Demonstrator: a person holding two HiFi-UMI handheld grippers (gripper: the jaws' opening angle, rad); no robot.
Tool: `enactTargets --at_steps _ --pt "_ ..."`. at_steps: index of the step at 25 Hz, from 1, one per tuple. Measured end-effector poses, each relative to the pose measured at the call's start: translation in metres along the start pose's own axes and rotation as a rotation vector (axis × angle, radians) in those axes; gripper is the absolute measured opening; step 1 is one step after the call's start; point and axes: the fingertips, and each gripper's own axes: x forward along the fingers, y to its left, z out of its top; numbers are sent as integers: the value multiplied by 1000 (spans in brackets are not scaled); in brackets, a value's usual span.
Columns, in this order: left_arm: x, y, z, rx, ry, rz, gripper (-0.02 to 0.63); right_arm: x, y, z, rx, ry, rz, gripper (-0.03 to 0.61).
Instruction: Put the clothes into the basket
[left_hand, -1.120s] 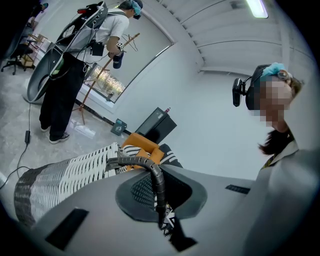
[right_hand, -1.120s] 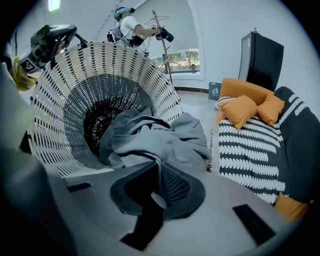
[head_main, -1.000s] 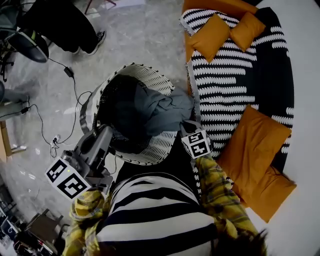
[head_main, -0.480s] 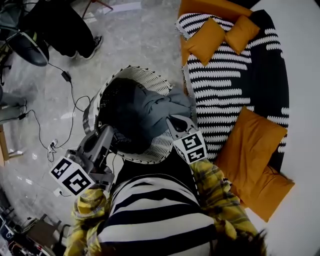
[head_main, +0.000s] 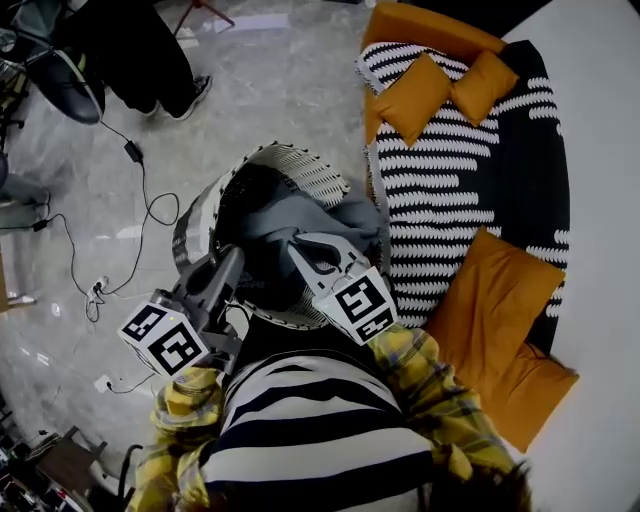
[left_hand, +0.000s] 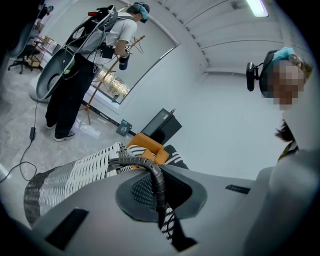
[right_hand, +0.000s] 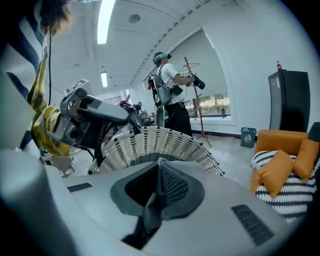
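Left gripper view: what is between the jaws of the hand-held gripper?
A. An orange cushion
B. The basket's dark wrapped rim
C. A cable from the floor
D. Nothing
B: the left hand-held gripper is closed on the dark wrapped rim of the white woven basket, which curves in between its jaws from the left.

Glossy grey floor (head_main: 280, 80) beside striped sofa (head_main: 470, 170) with orange cushions (head_main: 425, 85)
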Motion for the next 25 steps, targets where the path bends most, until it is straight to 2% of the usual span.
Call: enactTargets --at_steps 10,17,22,25 --pt "13 10 -8 -27 -31 16 14 15 50 4 -114 51 159 37" --pt "16 10 -11 -43 -47 14 14 19 81 8 -147 56 284 37" --pt "8 7 -6 -55 -68 -8 14 34 92 -10 -156 109 317 38" --pt "2 5 -2 -62 -79 -20 14 44 87 -28 -196 167 269 38"
